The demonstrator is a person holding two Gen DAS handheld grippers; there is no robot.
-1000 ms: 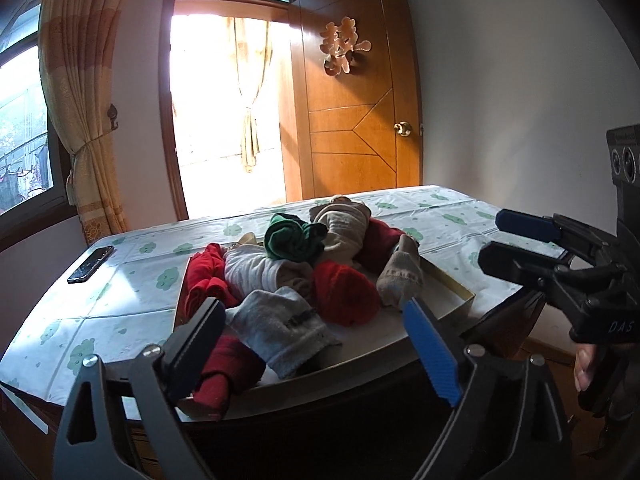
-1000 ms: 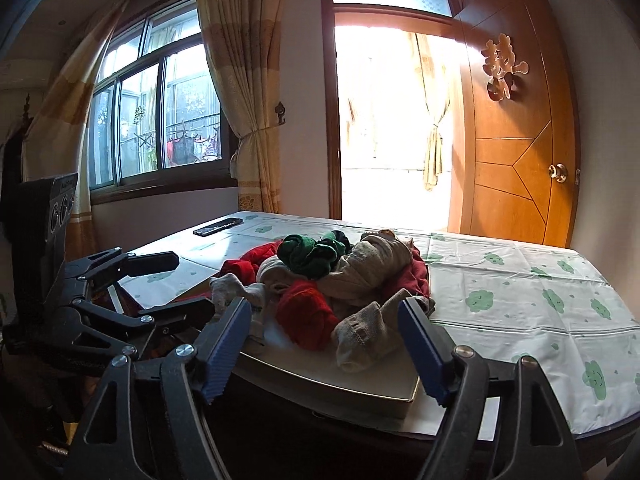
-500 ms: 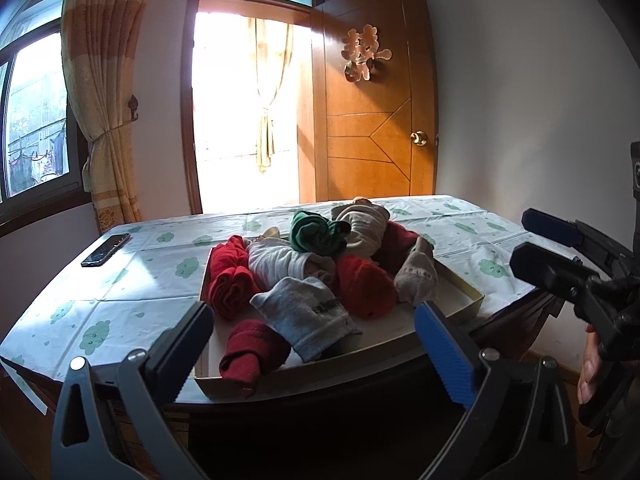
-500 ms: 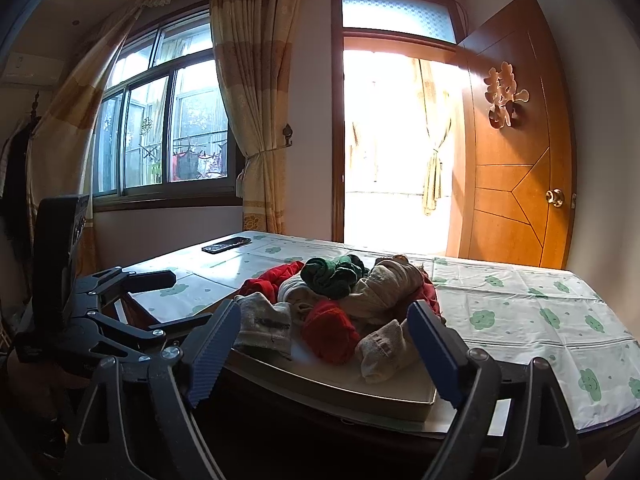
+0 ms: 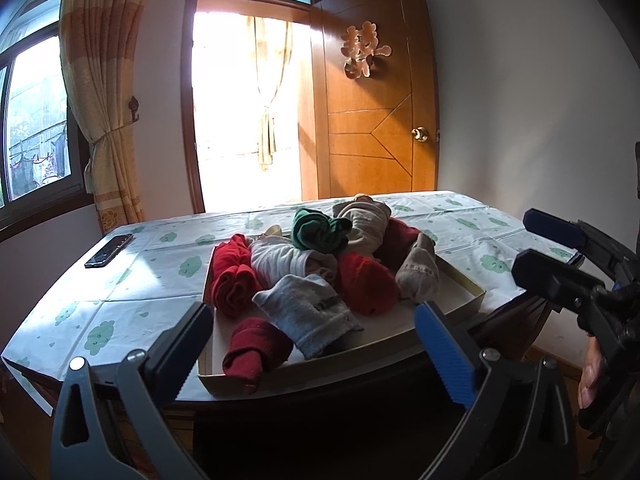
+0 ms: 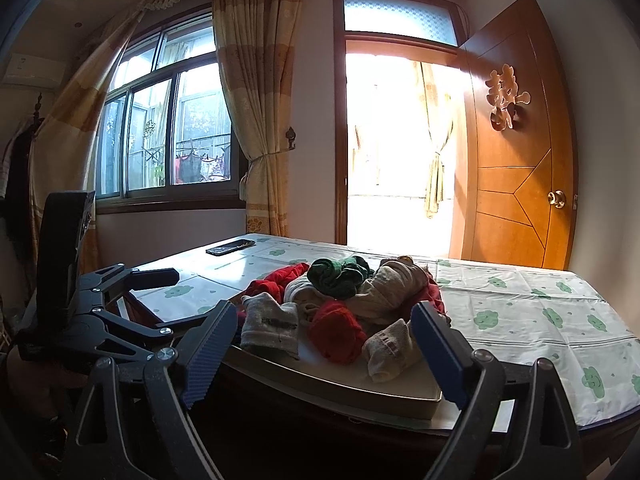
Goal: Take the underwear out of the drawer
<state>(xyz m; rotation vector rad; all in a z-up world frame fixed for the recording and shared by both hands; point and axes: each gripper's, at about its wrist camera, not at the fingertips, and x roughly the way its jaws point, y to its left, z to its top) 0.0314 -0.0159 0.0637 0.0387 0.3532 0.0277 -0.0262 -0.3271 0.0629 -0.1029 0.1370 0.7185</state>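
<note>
A shallow cardboard drawer tray [image 5: 464, 280] [image 6: 360, 388] lies on the table near its front edge. It holds a pile of rolled underwear: red rolls [image 5: 256, 350] [image 6: 338, 330], a grey piece [image 5: 308, 314] [image 6: 272, 322], a green roll [image 5: 318, 230] [image 6: 338, 276] and beige ones [image 5: 416, 274] [image 6: 390, 350]. My left gripper [image 5: 316, 348] is open and empty, in front of the tray. My right gripper [image 6: 320, 348] is open and empty, in front of the tray's right corner. Each gripper shows at the edge of the other's view.
The table has a white cloth with green clouds [image 5: 132, 280] [image 6: 520, 312]. A black phone [image 5: 108, 250] [image 6: 230, 247] lies at its far left. Behind are a window with curtains [image 6: 172, 128], a bright doorway and an open wooden door [image 5: 372, 112].
Both grippers have pulled back and tilted up, so the tray sits lower and farther in both views. The jaws stay open and the clothes have not moved.
</note>
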